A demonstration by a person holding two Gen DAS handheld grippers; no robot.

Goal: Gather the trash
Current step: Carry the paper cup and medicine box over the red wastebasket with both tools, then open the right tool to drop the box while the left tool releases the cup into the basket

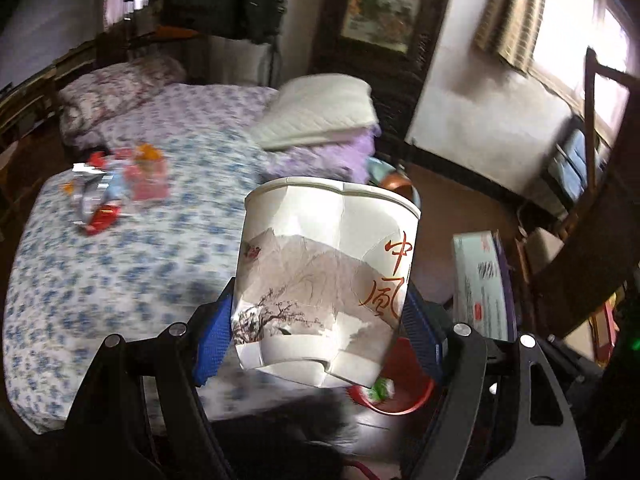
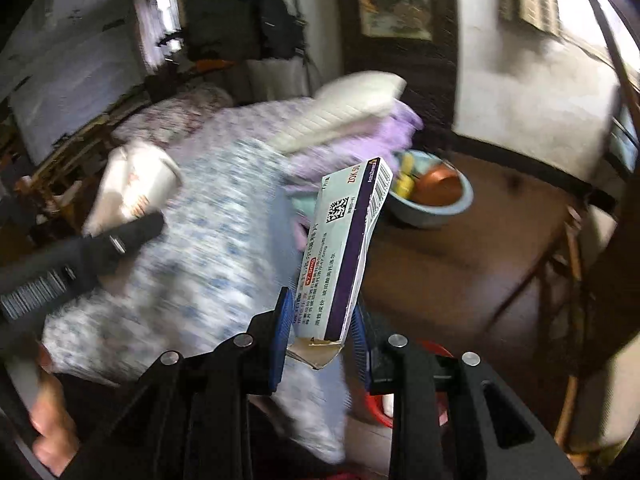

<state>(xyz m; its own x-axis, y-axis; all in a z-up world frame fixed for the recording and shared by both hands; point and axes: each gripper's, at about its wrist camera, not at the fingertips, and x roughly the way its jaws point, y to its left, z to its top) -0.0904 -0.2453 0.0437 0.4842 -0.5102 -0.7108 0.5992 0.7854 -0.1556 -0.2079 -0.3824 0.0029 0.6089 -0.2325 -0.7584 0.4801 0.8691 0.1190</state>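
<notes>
Evidently left gripper (image 1: 316,320) grips paper cup (image 1: 326,276), right gripper (image 2: 320,332) medicine box (image 2: 344,256).

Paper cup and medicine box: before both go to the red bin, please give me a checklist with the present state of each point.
1. Left gripper shut on paper cup: ok.
2. Cup whole: not ok, creased.
3. Right gripper shut on medicine box: ok.
4. Red bin in view below cup: ok, partly hidden.
5. Room in bin: cannot tell.
6. Bed cleared: not ok, wrappers remain.

Folded quilts (image 1: 320,112) on floral-sheeted bed (image 1: 120,272)
</notes>
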